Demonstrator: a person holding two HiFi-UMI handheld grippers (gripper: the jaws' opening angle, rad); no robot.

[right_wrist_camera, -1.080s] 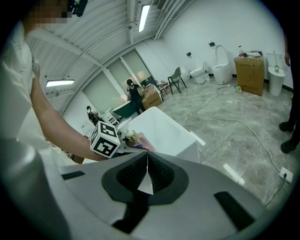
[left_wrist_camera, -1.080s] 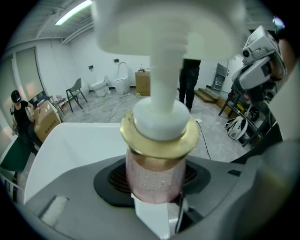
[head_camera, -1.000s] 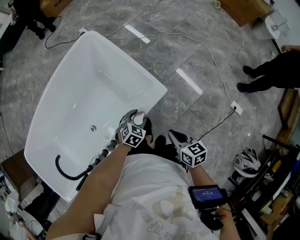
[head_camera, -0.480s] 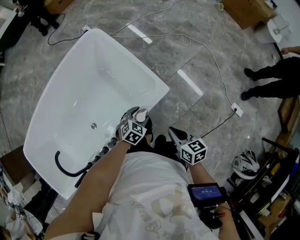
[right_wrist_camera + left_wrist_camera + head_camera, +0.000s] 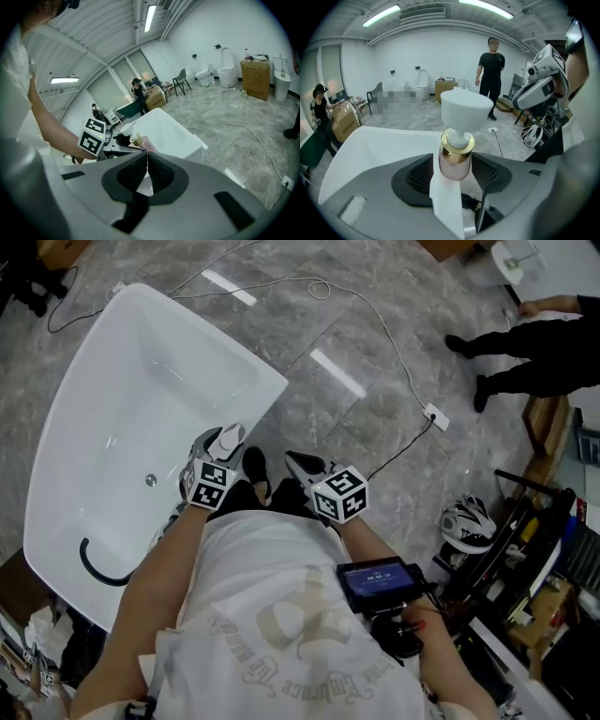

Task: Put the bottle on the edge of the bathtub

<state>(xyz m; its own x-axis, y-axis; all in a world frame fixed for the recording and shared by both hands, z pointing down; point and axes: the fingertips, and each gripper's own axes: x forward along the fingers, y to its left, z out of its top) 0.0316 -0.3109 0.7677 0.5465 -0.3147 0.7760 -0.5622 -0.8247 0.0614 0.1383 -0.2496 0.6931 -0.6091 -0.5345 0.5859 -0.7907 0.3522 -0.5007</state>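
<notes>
Head view | step: release | bottle (image 5: 229, 437) upright on bathtub (image 5: 122, 409) rim, tub's 3 o'clock | left gripper (image 5: 214, 451) jaws just opened, apart around bottle | right gripper (image 5: 298, 463) jaws together, empty | next, likely: lift left clear without clipping the pump

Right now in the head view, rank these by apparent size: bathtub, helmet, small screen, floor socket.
1. bathtub, by far the largest.
2-3. small screen and helmet: these look about alike, and the screen is nearer the camera, so I won't rank them.
4. floor socket, the smallest.
</notes>
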